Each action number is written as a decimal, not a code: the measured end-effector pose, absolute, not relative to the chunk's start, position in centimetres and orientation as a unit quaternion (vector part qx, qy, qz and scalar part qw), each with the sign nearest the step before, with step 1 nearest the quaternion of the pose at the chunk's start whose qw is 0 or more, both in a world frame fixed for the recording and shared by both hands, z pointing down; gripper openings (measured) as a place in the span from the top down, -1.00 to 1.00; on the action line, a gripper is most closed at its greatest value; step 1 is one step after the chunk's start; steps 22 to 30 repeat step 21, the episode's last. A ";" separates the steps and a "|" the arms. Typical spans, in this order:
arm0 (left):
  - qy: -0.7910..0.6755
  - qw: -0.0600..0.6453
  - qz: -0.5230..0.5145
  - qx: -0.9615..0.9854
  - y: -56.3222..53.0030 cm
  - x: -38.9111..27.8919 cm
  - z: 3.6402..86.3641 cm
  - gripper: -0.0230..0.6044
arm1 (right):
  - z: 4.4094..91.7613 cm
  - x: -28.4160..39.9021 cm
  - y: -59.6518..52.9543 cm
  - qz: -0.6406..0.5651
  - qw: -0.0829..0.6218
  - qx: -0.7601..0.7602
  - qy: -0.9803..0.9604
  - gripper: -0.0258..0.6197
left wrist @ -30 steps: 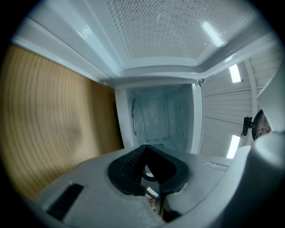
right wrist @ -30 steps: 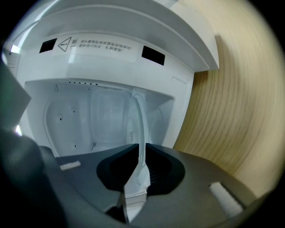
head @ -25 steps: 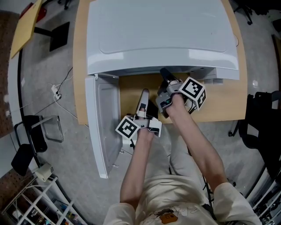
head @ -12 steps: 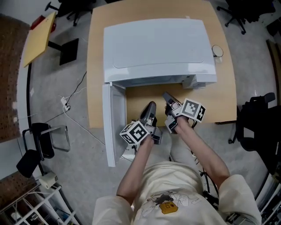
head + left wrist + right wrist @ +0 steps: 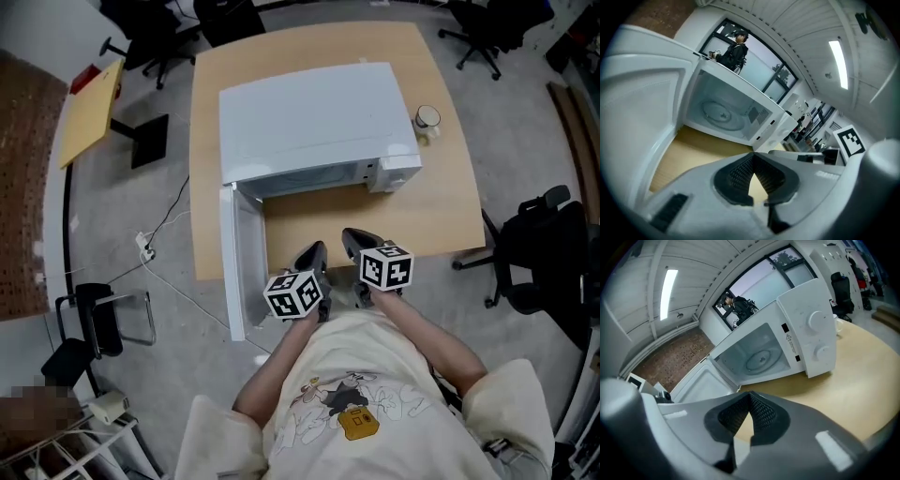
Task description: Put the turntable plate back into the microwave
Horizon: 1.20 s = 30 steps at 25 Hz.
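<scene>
Bright, even light, glowing ceiling strip, fisheye-bent edges (corners dark), foreground blur
</scene>
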<state>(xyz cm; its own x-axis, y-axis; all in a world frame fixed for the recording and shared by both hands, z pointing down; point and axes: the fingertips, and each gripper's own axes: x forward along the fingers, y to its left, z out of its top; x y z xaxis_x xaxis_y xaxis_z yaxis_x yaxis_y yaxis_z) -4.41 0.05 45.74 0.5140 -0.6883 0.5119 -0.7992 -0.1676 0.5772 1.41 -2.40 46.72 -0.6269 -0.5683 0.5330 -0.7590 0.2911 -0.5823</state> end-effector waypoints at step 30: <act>-0.484 0.386 0.135 0.774 1.0 -3.0 46.5 0.94 | 46.8 0.4 0.0 0.351 0.183 0.405 -0.824 0.91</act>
